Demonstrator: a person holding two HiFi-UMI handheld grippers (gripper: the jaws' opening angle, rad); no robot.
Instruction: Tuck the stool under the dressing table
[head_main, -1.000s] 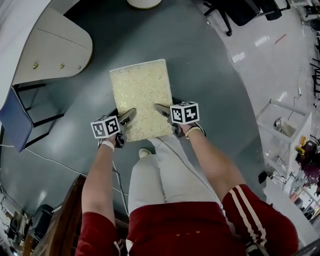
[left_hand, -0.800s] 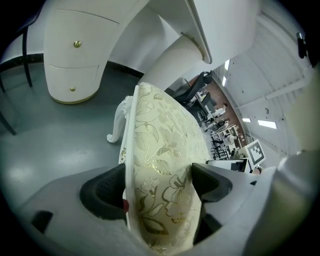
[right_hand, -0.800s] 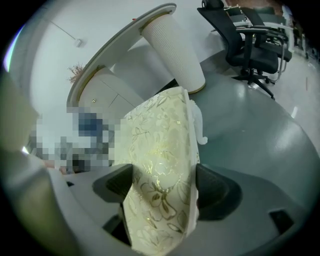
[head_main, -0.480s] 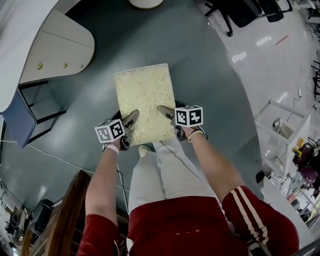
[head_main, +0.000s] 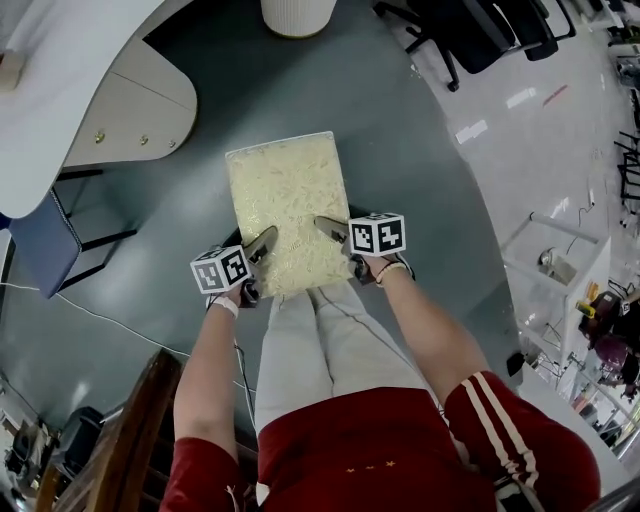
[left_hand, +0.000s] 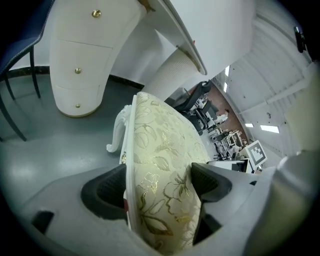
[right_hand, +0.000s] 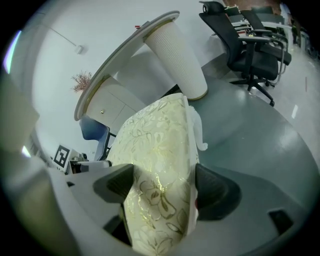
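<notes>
The stool (head_main: 288, 200) has a cream cushion with gold leaf print and white carved legs (left_hand: 116, 134). It hangs over the grey floor in front of the person. My left gripper (head_main: 262, 243) is shut on the near left edge of the cushion (left_hand: 160, 165), with one pad under the white seat frame and one on top. My right gripper (head_main: 330, 228) is shut on the near right edge (right_hand: 155, 150) in the same way. The white dressing table (head_main: 60, 90) stands at the upper left, with its drawer unit (head_main: 130, 125) and a ribbed round pedestal (head_main: 297, 12).
A blue chair (head_main: 35, 245) stands under the table's left part. A black office chair (head_main: 480, 25) is at the upper right, white shelving (head_main: 570, 270) at the right. A wooden frame (head_main: 140, 440) and a floor cable (head_main: 110, 318) lie at the lower left.
Both grippers have risen with the stool held between them. The head view has shifted, so more of the dressing table top shows at the upper left.
</notes>
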